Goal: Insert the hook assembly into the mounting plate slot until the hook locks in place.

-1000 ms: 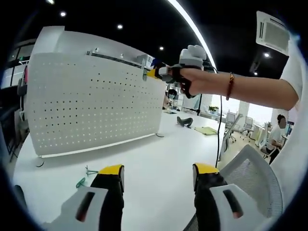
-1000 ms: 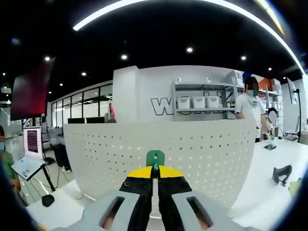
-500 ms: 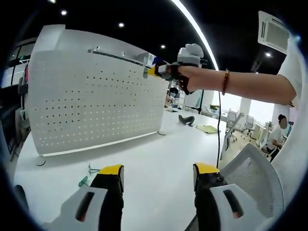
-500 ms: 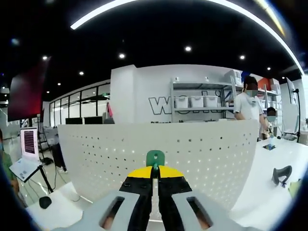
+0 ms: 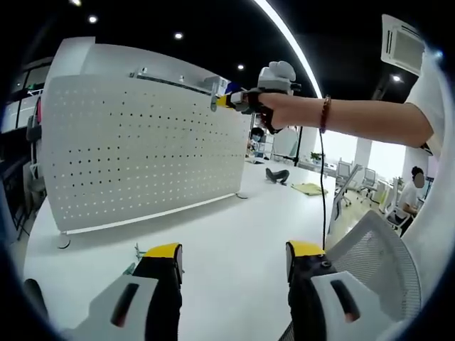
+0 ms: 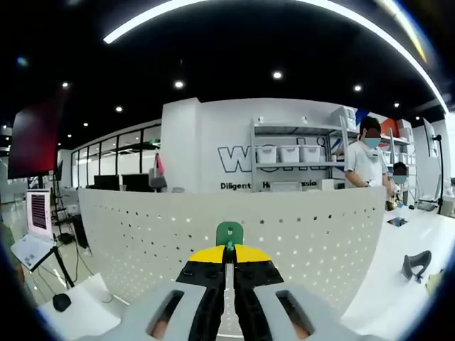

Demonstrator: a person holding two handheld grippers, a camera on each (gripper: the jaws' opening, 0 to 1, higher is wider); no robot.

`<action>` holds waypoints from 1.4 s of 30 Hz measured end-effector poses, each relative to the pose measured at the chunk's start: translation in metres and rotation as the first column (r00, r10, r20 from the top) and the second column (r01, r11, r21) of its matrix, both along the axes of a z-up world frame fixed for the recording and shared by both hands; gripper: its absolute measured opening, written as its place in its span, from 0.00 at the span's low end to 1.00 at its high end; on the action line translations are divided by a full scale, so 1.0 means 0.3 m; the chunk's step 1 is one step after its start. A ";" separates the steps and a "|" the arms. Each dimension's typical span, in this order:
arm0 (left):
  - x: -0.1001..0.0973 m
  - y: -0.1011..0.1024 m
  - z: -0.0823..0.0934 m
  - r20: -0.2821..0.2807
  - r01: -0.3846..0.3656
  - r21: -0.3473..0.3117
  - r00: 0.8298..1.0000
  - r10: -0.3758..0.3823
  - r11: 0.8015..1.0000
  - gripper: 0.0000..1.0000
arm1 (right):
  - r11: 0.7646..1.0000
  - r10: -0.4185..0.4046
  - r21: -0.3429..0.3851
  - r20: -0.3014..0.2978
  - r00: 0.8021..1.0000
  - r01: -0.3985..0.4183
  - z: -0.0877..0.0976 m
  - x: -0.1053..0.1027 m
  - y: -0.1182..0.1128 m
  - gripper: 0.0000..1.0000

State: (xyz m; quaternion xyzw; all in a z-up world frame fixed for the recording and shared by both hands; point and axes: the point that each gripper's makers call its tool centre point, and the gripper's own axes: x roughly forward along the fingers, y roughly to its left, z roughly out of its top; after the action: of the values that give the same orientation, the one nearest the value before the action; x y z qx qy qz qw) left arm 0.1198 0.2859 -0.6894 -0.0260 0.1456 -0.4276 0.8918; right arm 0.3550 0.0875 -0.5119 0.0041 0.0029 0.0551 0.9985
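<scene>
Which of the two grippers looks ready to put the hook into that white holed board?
Right. The right gripper is shut on the green hook, up at the pegboard's top edge. The left gripper is open over the table.

"Diligent" on back wall (image 6: 213, 153)

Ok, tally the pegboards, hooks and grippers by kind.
Pegboard: 1
Hooks: 2, one in the right gripper, another on the table
Grippers: 2, the right gripper and the left gripper
Total: 5
</scene>
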 end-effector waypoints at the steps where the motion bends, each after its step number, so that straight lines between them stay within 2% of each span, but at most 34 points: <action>1: 0.001 0.002 0.002 0.003 -0.001 0.003 1.000 0.001 1.000 0.61 | 1.000 -0.003 -0.001 0.000 1.000 0.003 0.000 0.004 -0.001 0.01; 7: 0.003 0.027 0.004 -0.020 -0.031 -0.036 0.999 0.030 0.999 0.60 | 1.000 -0.007 -0.001 -0.001 1.000 0.007 0.001 0.034 -0.007 0.01; 16: -0.001 0.024 0.002 -0.018 -0.036 -0.034 0.999 0.035 0.999 0.60 | 0.999 -0.029 0.022 -0.001 1.000 0.029 0.009 0.037 -0.026 0.01; 19: -0.002 0.019 0.013 -0.023 -0.033 -0.054 0.999 0.032 0.998 0.60 | 0.999 -0.033 0.027 -0.005 0.999 0.033 0.007 0.039 -0.030 0.01; 37: -0.001 0.018 0.010 -0.030 -0.036 -0.049 0.999 0.034 0.998 0.60 | 0.999 -0.032 -0.005 -0.023 0.999 0.032 -0.011 0.099 -0.033 0.01; 42: -0.006 0.020 0.010 -0.032 -0.036 -0.042 0.999 0.035 0.998 0.60 | 1.000 -0.023 0.007 -0.028 0.999 0.023 -0.015 0.121 -0.028 0.01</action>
State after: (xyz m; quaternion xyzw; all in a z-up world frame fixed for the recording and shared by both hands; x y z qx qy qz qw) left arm 0.1181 0.2920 -0.6865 -0.0544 0.1498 -0.4143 0.8961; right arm 0.3913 0.0792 -0.5162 0.0086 0.0165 0.0434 0.9989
